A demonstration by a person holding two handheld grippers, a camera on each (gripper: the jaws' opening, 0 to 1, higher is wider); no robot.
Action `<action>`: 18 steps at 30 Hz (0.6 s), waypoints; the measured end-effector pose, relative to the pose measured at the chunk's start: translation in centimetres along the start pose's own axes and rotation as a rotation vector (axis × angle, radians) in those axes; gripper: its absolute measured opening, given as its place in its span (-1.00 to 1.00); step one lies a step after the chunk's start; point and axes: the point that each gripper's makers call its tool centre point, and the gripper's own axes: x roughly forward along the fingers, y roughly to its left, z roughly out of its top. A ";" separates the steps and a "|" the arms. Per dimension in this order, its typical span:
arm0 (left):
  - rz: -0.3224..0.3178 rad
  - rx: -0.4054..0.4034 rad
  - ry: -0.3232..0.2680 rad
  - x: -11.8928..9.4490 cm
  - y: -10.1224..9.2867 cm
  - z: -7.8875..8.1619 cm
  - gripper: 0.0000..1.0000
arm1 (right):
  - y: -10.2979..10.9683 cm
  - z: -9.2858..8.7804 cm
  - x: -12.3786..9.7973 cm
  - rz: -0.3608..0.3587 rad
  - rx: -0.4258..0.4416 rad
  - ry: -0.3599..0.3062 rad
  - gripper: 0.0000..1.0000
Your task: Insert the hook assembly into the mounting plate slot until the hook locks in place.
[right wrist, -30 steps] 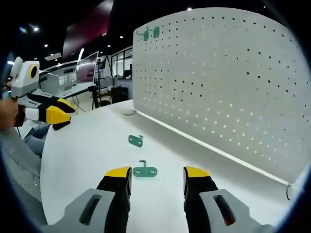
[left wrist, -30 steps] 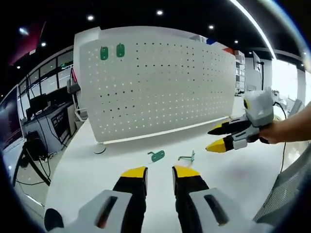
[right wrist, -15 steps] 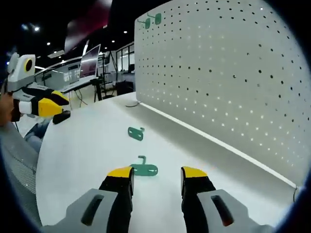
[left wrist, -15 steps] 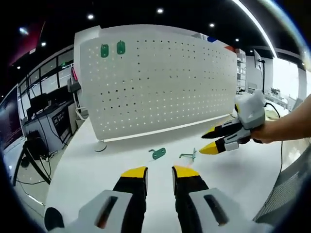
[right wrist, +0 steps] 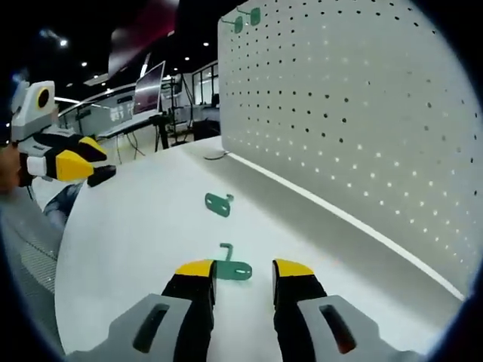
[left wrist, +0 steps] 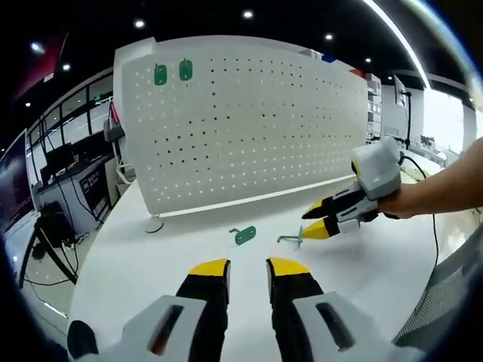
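Note:
A white pegboard mounting plate (left wrist: 249, 128) (right wrist: 362, 113) stands upright on the white table (left wrist: 151, 264). Two green hooks (left wrist: 173, 73) (right wrist: 247, 19) hang at its top corner. Two more green hooks lie flat on the table: one nearer the board (left wrist: 244, 236) (right wrist: 219, 204), the other (left wrist: 292, 240) (right wrist: 235, 268) between the tips of my right gripper (right wrist: 245, 269) (left wrist: 313, 222). That gripper is open and low over the table, its jaws on either side of the hook. My left gripper (left wrist: 247, 268) (right wrist: 72, 162) hangs open with nothing in it, short of both hooks.
The pegboard's round foot (left wrist: 155, 225) rests on the table near its end. Desks with monitors (left wrist: 60, 162) (right wrist: 143, 90) stand beyond the table edge. A person's hand (left wrist: 441, 192) holds the right gripper. A cable (left wrist: 436, 226) hangs at the table's right edge.
My right gripper has come down and forward to the nearer loose hook, and its jaws have narrowed a little. The left gripper has stayed where it was.

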 end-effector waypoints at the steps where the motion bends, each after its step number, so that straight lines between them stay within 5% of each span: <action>1: 0.000 0.000 0.001 0.0 0.0 0.0 -0.60 | 0.1 0.0 0.1 0.005 -0.001 0.000 -0.42; 18: 0.002 -0.007 0.008 0.1 0.1 -0.2 -0.62 | 2.2 -0.3 0.1 0.087 0.002 0.007 -0.62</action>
